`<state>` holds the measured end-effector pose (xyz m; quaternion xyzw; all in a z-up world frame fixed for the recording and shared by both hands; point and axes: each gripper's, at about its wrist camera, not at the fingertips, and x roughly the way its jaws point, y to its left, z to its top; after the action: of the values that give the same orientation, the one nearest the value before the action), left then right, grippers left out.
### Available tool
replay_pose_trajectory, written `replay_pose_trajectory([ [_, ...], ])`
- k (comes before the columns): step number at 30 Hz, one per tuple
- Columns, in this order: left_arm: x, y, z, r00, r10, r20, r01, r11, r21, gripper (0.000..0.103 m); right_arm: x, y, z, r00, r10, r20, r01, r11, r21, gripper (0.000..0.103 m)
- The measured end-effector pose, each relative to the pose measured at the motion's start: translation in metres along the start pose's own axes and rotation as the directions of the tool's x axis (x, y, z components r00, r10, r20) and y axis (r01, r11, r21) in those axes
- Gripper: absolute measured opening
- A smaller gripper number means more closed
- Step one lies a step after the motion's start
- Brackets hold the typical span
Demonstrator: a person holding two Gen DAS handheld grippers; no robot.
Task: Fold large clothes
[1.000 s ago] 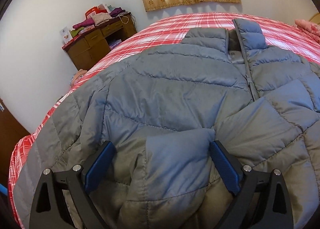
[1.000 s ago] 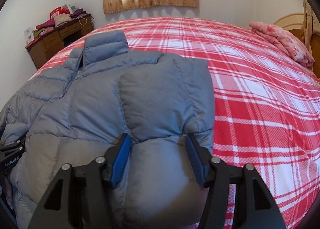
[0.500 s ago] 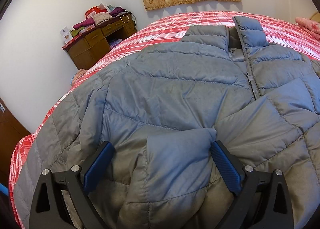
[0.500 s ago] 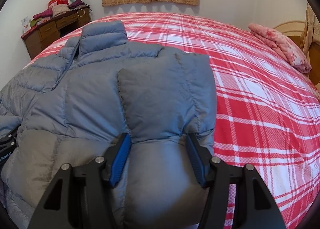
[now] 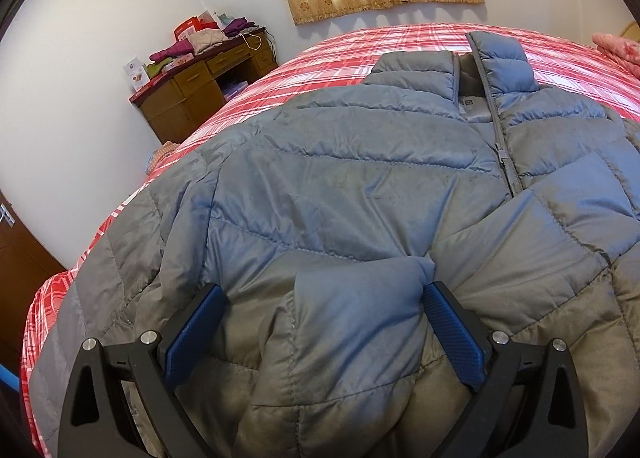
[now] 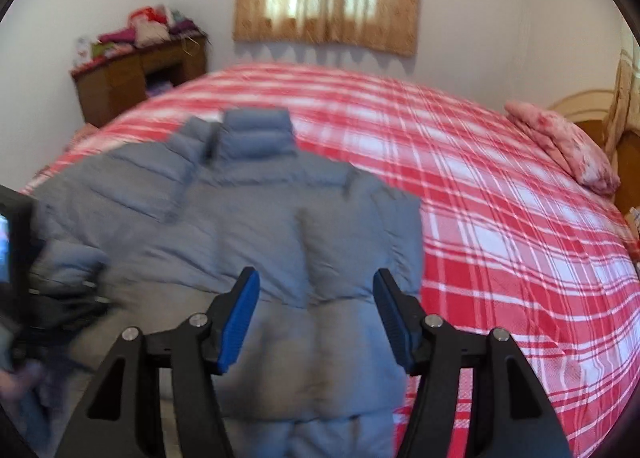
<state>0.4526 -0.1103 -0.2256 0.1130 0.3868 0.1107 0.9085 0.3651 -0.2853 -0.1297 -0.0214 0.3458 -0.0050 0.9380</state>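
Observation:
A grey-blue puffer jacket (image 5: 360,197) lies front up on the bed, collar toward the window, zip partly done up. Its left sleeve is folded across the chest, and the cuff (image 5: 352,298) lies between the wide-standing pads of my left gripper (image 5: 323,290) without looking pinched. In the blurred right wrist view the jacket (image 6: 248,225) has its right sleeve (image 6: 352,242) folded over the front. My right gripper (image 6: 316,274) hovers above that sleeve, open, with nothing held. The left gripper's black body (image 6: 48,310) shows at the left edge.
The bed (image 6: 480,217) has a red and white plaid cover, bare to the right of the jacket. A pink folded quilt (image 6: 560,145) lies by the headboard (image 6: 580,105). A wooden desk (image 5: 200,77) piled with clothes stands in the far left corner.
My right gripper has lifted up and back off the jacket, leaving the folded sleeve lying on it. The left gripper and its sleeve cuff have stayed put.

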Motion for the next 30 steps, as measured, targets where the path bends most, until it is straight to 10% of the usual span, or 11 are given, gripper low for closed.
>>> replay_pose_trajectory([
  [8, -0.001, -0.001, -0.001, 1.000, -0.003, 0.000, 0.003, 1.000, -0.003, 0.101, 0.049, 0.022, -0.035, 0.989, 0.024, -0.144, -0.025, 1.000, -0.009, 0.063],
  [30, -0.009, 0.004, 0.007, 0.998, -0.052, -0.024, 0.053, 0.998, 0.039, 0.101, 0.054, 0.028, -0.035, 0.982, -0.052, -0.181, 0.041, 0.997, -0.064, 0.074],
])
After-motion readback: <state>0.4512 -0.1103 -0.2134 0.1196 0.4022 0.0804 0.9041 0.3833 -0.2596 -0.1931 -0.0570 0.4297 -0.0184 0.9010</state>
